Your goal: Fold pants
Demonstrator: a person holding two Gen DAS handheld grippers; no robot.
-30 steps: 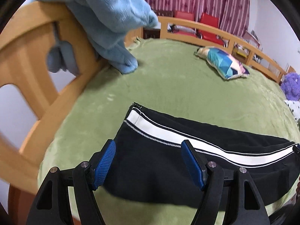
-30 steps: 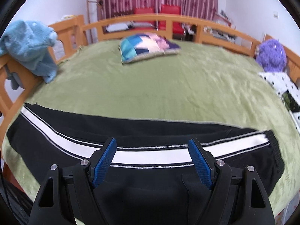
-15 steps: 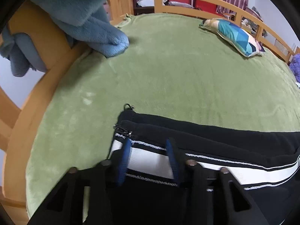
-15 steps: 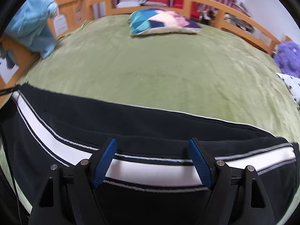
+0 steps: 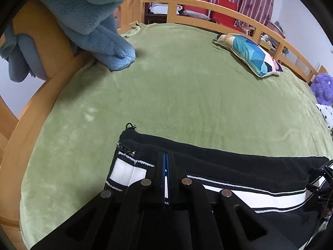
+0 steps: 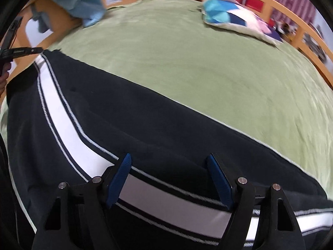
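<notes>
Black pants point(image 5: 229, 166) with a white side stripe lie flat along the near edge of a green bed cover. My left gripper point(image 5: 165, 166) is shut on the pants near the zipped cuff point(image 5: 127, 149), its blue pads pinching the striped fabric. In the right wrist view the pants point(image 6: 145, 129) run from far left to near right. My right gripper point(image 6: 169, 179) is open, its blue fingers point(image 6: 119, 179) astride the white stripe, low over the cloth. The left gripper point(image 6: 22, 51) shows at the far left at the cuff end.
The green bed cover point(image 5: 187, 95) has a wooden rail point(image 5: 239, 18) around it. A blue plush blanket point(image 5: 100, 20) hangs over the left rail. A patterned pillow point(image 5: 249, 54) lies at the back right, a purple plush toy point(image 5: 322, 87) at the right edge.
My left gripper closed from open to shut on the pants near the cuff. My right gripper stayed open and moved lower over the stripe, turning toward the right.
</notes>
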